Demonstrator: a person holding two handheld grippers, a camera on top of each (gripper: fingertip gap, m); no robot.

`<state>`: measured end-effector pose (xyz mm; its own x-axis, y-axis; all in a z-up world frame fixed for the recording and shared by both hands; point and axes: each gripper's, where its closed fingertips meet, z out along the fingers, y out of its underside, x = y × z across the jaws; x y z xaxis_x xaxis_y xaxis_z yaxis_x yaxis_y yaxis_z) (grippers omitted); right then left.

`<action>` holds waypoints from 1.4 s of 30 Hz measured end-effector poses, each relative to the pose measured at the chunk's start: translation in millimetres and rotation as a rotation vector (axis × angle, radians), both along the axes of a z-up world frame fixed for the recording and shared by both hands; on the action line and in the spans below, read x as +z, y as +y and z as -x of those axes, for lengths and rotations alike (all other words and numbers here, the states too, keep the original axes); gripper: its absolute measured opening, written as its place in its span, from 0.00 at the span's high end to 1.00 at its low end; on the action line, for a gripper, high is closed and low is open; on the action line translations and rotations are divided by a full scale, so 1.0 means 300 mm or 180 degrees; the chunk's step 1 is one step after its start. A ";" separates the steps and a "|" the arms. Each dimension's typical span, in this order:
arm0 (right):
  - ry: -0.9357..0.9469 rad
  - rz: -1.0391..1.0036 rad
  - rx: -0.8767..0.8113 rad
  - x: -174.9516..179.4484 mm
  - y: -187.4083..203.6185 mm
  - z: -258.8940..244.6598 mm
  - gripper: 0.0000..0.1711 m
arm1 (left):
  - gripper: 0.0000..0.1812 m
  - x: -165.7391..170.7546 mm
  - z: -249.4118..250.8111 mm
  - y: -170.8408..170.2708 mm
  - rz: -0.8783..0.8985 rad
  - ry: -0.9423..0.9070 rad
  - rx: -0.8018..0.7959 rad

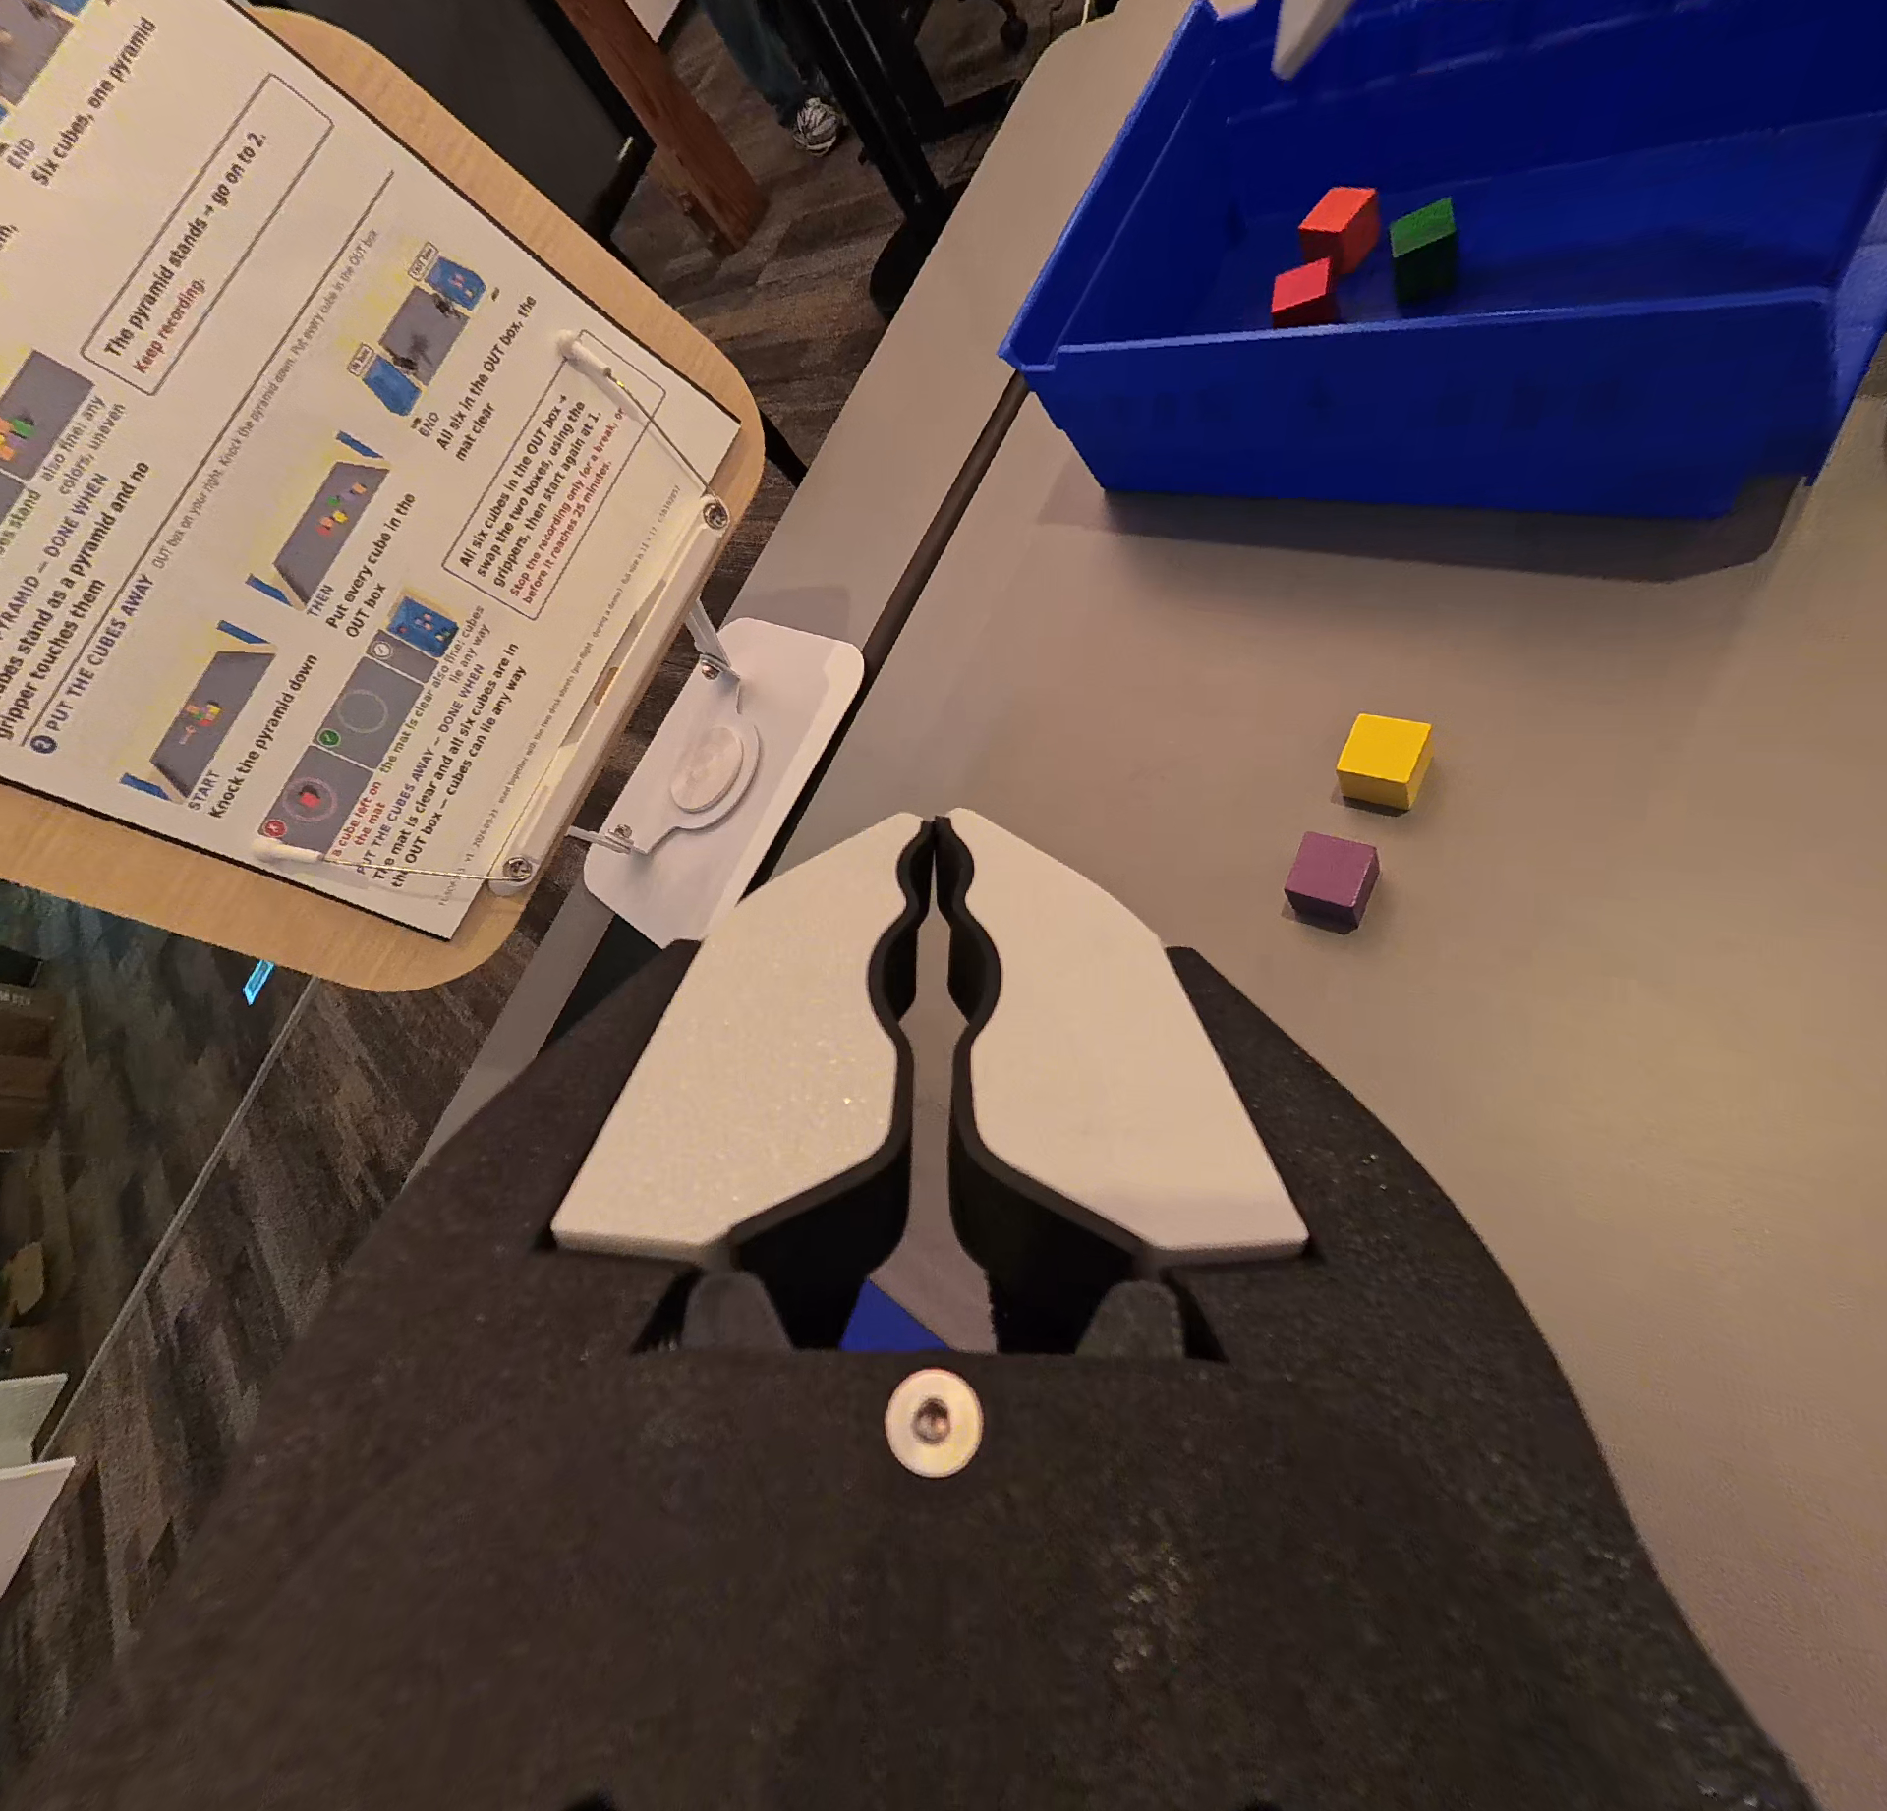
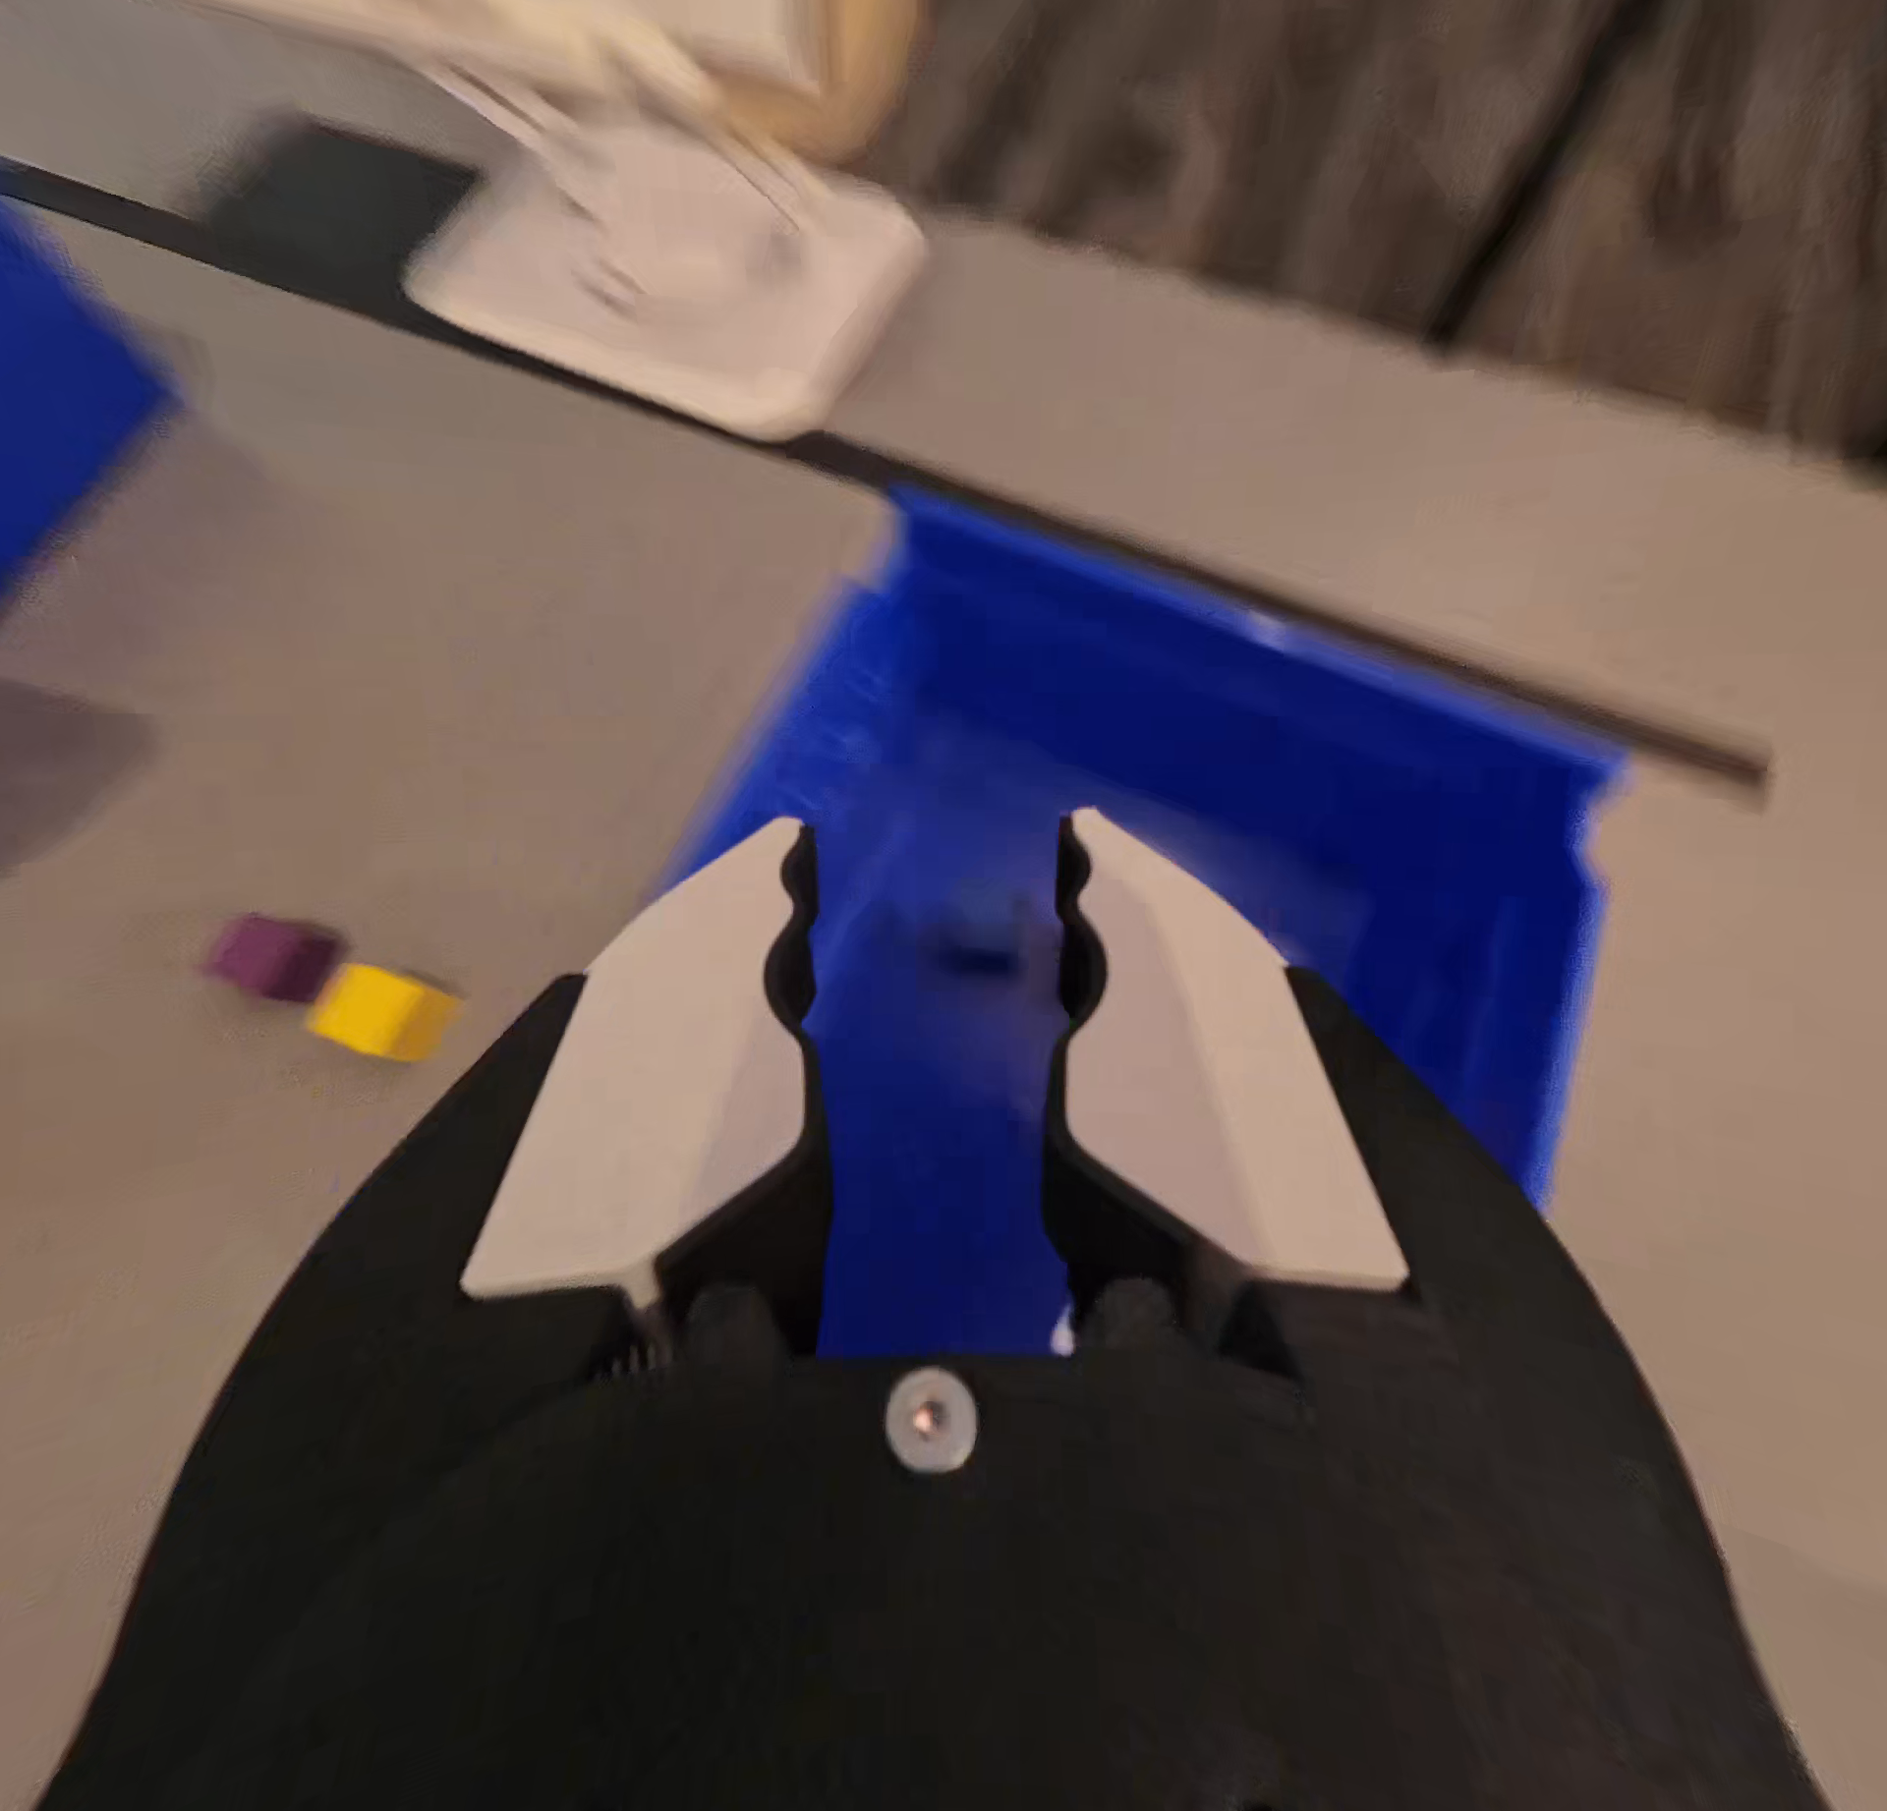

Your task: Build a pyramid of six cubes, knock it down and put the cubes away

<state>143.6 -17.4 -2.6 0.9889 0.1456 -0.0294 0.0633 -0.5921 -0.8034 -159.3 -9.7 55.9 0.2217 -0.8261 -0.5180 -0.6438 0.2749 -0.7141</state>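
Two cubes lie loose on the grey surface [image 1: 1174, 945] — the yellow cube [image 1: 1384, 759] and, just beside it at its seven o'clock, the purple cube [image 1: 1331, 880]. At twelve o'clock from them, the blue bin [image 1: 1430, 404] holds an orange cube [image 1: 1340, 226], a red cube [image 1: 1304, 292] and a green cube [image 1: 1423, 246]. The left tongs [image 1: 936, 823] are pressed together, empty. The right tongs [image 2: 934, 833] are spread above a second blue bin [image 2: 1276, 741] — a dark blur inside may be a cube.

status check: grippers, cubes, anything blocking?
Left gripper shut, empty. Right gripper open over blue bin. Yellow cube, purple cube on table. No obstruction visible.
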 end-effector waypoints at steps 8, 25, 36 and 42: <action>-0.0979 0.0971 0.2905 -0.185 -0.177 0.667 0.75 | 1.00 0.011 0.009 -0.007 -0.0005 -0.0027 -0.0012; -0.1765 0.2117 0.2830 -0.522 -0.124 0.647 0.83 | 1.00 0.011 0.009 -0.015 -0.0017 -0.0001 -0.0047; -0.0679 -0.0203 0.1067 0.099 -0.002 0.325 0.83 | 1.00 0.025 0.013 -0.025 -0.0043 -0.0037 -0.0051; -0.0252 0.1211 -0.0113 -0.224 -0.098 -0.085 0.82 | 1.00 0.013 0.007 -0.025 -0.0038 0.0004 -0.0045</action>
